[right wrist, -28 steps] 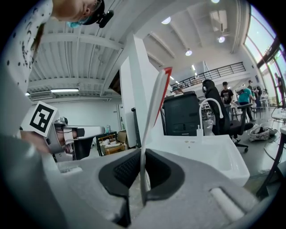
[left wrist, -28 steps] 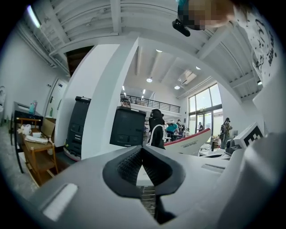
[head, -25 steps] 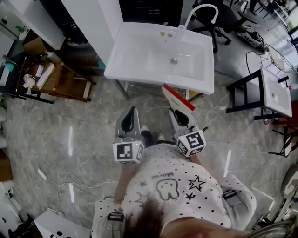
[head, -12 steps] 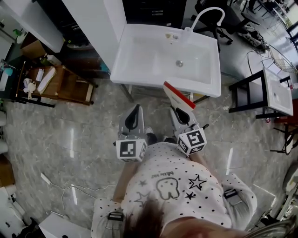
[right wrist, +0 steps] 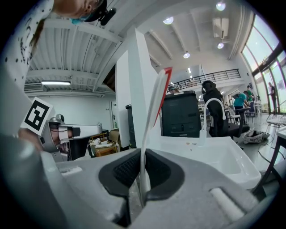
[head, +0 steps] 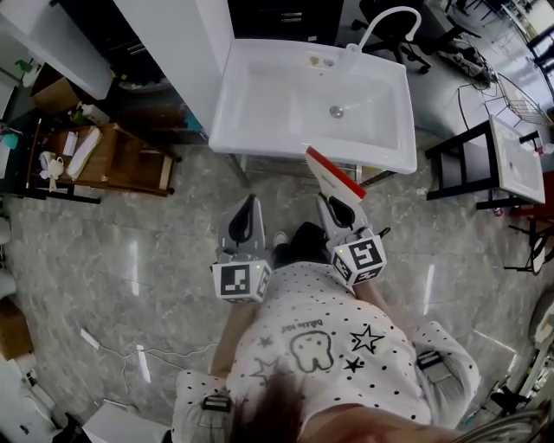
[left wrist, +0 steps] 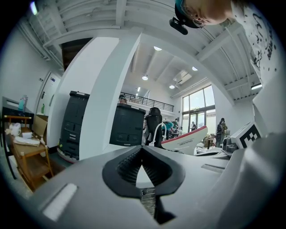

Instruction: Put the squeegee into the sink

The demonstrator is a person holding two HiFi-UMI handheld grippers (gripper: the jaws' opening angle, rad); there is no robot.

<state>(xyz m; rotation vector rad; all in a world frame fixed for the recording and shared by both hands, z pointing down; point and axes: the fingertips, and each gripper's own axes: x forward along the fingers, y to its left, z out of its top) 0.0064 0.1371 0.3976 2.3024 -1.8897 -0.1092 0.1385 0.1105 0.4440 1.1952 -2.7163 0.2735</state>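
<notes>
Closest to the person's body, the left gripper point(head: 248, 206) is held out level beside its partner. Its jaws are pressed together on nothing, so it has no part in this carry and should stay clear of the load. The right gripper point(right wrist: 142, 154) pinches the thin white handle end of the squeegee point(right wrist: 155, 100) between its ribbed pads. The squeegee's red-edged blade stands up and forward from the jaws, toward the sink point(head: 312, 154).

This looks like the carry to the basin, with the release not yet made. The grip sits low on a long flat piece, so the blade will probably want to swing or slip if the wrist jerks. A steady, unhurried reach with the pinch kept firm suits it best.

In the head view the blade tip lies at the sink's near rim. Whether it is already over the rim or just short of it is hard to judge from that steep angle.

To finish well, the blade should clear that rim and go in over the bare basin floor near the drain point(head: 336, 111). It should be kept well short of the faucet point(head: 378, 23) at the back. The jaws should part only once the squeegee hangs low inside the walls, so it settles there and does not bounce out.
</notes>
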